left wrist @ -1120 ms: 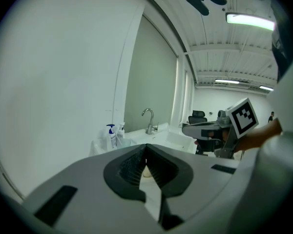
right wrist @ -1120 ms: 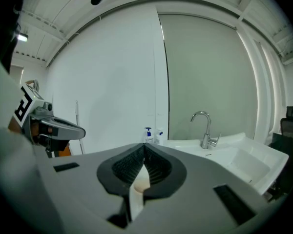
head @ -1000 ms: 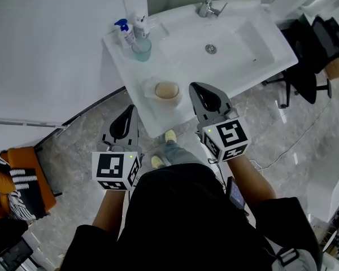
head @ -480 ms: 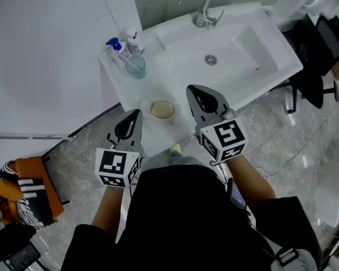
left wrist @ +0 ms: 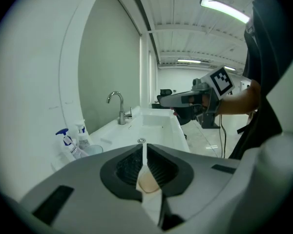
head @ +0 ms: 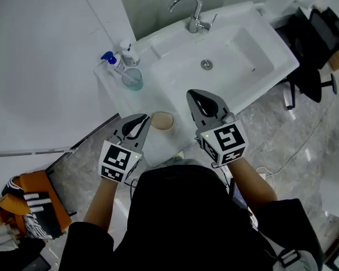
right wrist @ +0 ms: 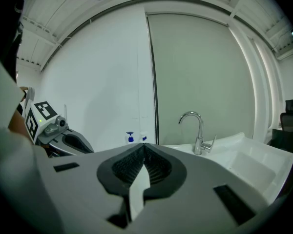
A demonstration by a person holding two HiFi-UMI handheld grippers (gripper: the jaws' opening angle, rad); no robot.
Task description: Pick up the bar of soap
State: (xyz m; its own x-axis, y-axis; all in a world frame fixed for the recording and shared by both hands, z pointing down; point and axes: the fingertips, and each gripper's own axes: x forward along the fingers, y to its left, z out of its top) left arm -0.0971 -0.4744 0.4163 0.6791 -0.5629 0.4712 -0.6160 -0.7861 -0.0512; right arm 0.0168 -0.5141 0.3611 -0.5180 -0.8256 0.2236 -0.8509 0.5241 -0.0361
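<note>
The bar of soap (head: pixel 162 119) is round and beige and lies in a pale dish on the front left corner of the white washstand (head: pixel 175 75). My left gripper (head: pixel 142 119) is shut and empty, with its tips just left of the soap. In the left gripper view the soap (left wrist: pixel 147 182) shows low through the slit between the closed jaws, whose tips (left wrist: pixel 142 146) meet above it. My right gripper (head: pixel 194 95) is shut and empty too, just right of the soap over the counter's front edge. Its closed tips (right wrist: pixel 144 147) show in the right gripper view.
A chrome tap (head: pixel 193 13) stands behind the basin with its drain (head: pixel 206 64). A blue-topped spray bottle (head: pixel 112 62), a white pump bottle (head: pixel 129 52) and a glass tumbler (head: pixel 133 79) crowd the counter's left end. A black chair (head: pixel 316 49) stands to the right, orange cloth (head: pixel 31 199) on the floor.
My left gripper has moved forward and down to the soap's left side and has rolled. The right gripper has shifted a little beside the soap. Both stay shut.
</note>
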